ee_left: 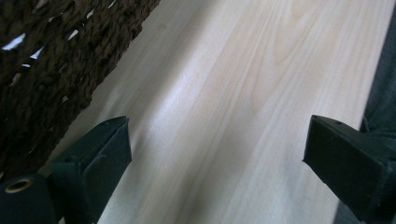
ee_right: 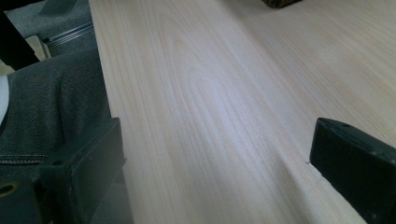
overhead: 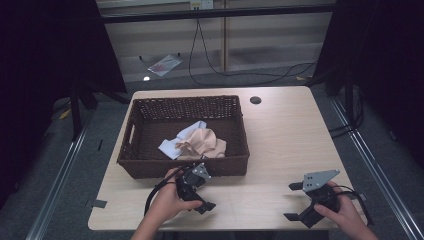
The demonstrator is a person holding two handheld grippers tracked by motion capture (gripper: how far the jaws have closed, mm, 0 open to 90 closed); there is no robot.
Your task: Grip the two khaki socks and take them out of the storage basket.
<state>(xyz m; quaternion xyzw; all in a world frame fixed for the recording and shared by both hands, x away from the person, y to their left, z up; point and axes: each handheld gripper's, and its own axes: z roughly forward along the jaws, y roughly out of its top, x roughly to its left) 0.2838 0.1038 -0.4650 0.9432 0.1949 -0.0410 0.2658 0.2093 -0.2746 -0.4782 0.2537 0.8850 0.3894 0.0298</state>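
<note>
Dark wicker basket (overhead: 145,162), one, sits on the table (overhead: 285,130), left of centre, long axis running left-right. Inside lie one peach cloth (overhead: 204,142) and one pale blue cloth (overhead: 179,142), bunched together and touching; folds hide how much of the blue lies under. My left gripper (overhead: 194,192) rests just in front of the basket's near wall, jaws spread wide over bare wood (ee_left: 219,116). My right gripper (overhead: 295,201) sits well apart near the table's right front corner, jaws equally wide. Table's front edge is cut off.
</note>
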